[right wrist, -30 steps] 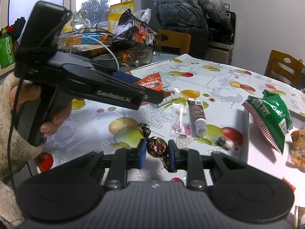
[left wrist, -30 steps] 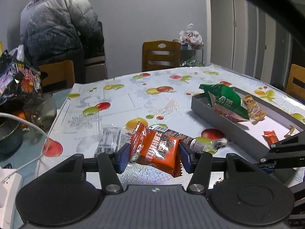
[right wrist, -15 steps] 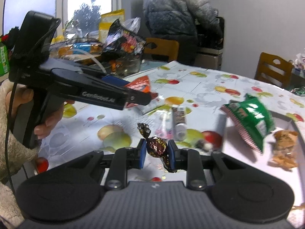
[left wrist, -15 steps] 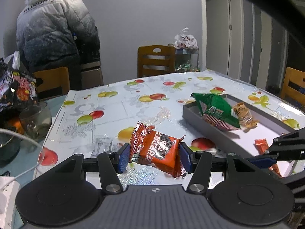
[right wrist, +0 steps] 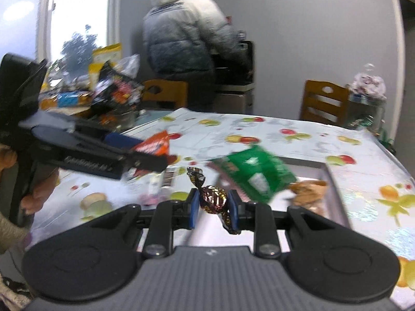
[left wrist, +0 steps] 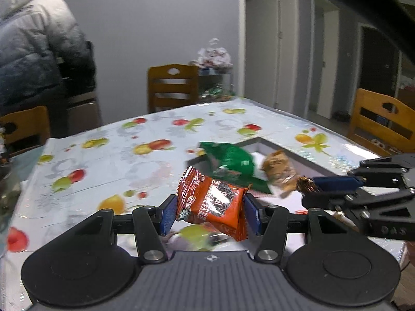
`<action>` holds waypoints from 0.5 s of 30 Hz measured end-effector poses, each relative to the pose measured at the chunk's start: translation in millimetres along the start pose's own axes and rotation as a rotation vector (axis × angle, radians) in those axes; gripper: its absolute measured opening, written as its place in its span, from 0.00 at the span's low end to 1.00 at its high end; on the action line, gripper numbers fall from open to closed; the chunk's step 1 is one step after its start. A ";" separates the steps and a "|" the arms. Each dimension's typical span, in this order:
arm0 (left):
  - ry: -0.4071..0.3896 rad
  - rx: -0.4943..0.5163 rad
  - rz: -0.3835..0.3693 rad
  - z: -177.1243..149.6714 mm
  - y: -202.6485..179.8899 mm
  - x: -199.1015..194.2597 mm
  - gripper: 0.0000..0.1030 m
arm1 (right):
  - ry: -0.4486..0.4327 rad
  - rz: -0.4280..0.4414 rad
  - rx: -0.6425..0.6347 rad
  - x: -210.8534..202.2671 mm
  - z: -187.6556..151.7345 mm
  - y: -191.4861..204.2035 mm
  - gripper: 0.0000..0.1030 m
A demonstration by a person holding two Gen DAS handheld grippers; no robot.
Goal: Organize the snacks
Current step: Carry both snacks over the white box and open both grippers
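- Grey tray on the table holds green packet and, blurred, perhaps a brown snack
- Left hand-held gripper clamps orange packet
- Right hand-held gripper pinches wrapped candy

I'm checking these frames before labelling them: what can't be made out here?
- Tray floor, left wrist view: hidden by the green packet and right tongs.
- Orange packet print: blurred.
- Small items beyond the wrapped candy, right wrist view: motion-blurred, partly behind the left tongs.

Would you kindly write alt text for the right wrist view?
The right hand-held gripper pinches a dark foil-wrapped candy above a fruit-print tablecloth. Ahead, a grey tray holds a green snack bag.
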State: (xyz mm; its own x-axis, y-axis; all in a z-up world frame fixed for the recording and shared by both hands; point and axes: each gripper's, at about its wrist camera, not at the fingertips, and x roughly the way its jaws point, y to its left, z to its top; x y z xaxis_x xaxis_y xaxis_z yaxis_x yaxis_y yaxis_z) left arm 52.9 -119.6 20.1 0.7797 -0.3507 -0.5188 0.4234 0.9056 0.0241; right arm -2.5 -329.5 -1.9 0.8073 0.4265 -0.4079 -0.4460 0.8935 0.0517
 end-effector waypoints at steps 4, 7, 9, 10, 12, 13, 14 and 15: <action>0.014 0.021 -0.032 5.2 -21.3 17.5 0.53 | 0.003 -0.045 0.035 -4.1 -6.0 -28.3 0.23; 0.022 0.028 -0.060 6.8 -33.7 29.1 0.53 | 0.009 -0.064 0.057 -5.2 -10.6 -43.7 0.23; 0.037 0.040 -0.066 7.5 -41.4 37.8 0.53 | 0.010 -0.071 0.067 -5.2 -12.9 -51.7 0.23; 0.044 0.044 -0.067 7.7 -44.3 41.3 0.53 | 0.011 -0.075 0.071 -4.8 -13.6 -56.1 0.23; 0.052 0.047 -0.072 7.9 -49.1 46.8 0.53 | 0.007 -0.079 0.079 -4.5 -14.4 -62.9 0.23; 0.054 0.047 -0.073 7.8 -51.1 48.7 0.53 | 0.005 -0.081 0.082 -4.8 -14.9 -65.4 0.23; 0.057 0.047 -0.076 7.9 -52.4 50.7 0.53 | 0.004 -0.083 0.085 -4.9 -15.6 -68.1 0.23; 0.061 0.048 -0.079 8.0 -53.3 52.7 0.53 | 0.002 -0.085 0.087 -5.0 -16.0 -70.0 0.23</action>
State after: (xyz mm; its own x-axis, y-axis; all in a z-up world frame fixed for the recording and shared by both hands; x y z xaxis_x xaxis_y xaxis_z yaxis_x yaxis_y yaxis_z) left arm 75.1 -188.3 -1.7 0.7139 -0.4044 -0.5717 0.5053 0.8627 0.0206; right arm 18.5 -396.5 -18.1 0.8400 0.3481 -0.4163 -0.3402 0.9355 0.0958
